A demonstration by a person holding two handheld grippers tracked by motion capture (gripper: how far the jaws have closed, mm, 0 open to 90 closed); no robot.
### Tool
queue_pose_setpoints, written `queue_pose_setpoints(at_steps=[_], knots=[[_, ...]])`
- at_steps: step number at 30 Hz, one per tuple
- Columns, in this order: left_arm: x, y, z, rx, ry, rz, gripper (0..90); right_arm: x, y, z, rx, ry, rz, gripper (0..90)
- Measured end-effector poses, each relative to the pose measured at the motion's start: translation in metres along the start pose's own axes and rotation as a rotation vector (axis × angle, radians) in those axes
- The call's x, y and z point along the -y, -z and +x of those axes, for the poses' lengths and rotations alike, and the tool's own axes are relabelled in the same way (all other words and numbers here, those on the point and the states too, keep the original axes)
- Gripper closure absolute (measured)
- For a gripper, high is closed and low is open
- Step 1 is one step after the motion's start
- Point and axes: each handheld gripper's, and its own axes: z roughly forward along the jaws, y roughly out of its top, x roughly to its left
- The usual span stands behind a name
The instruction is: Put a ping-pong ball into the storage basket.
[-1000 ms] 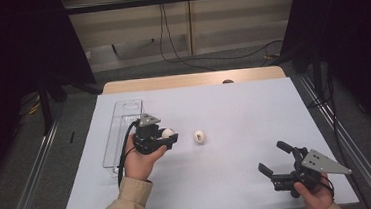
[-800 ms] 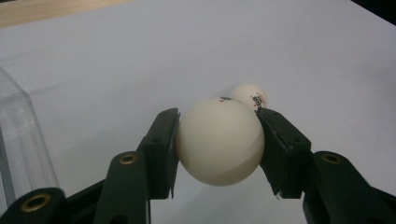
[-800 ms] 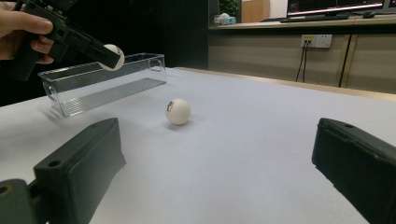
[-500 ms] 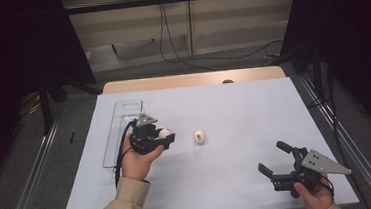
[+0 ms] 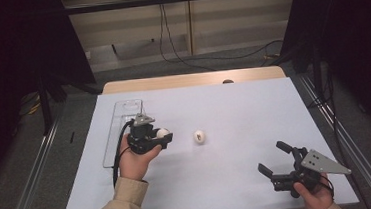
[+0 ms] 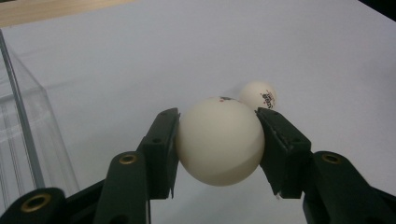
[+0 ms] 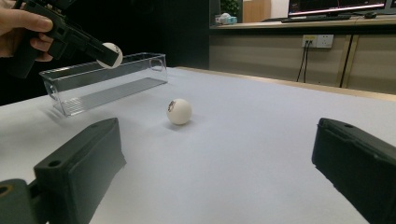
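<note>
Nothing has shifted since before: our left gripper (image 5: 162,135) clamps a white ball (image 6: 219,140) above the table (image 5: 234,105); our right gripper (image 5: 273,159) gapes empty.

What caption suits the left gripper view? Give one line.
Left tongs clamp a white plastic ball; a second printed ball rests beyond.

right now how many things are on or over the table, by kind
white balls: 2 (held ball in the left tool, loose ball on the table)
clear trays: 1 (clear tray)
tools: 2 (left, and right tool, open with nothing in it)
total: 5
</note>
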Motion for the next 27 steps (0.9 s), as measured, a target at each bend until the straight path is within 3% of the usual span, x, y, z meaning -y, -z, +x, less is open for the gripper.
queue_pose_setpoints(at_steps=[27], knots=[[0.001, 0.013, 0.012, -0.045, 0.013, -0.009, 51.1, 0.000, -0.001, 0.001, -0.006, 0.005, 0.002, 1.6]])
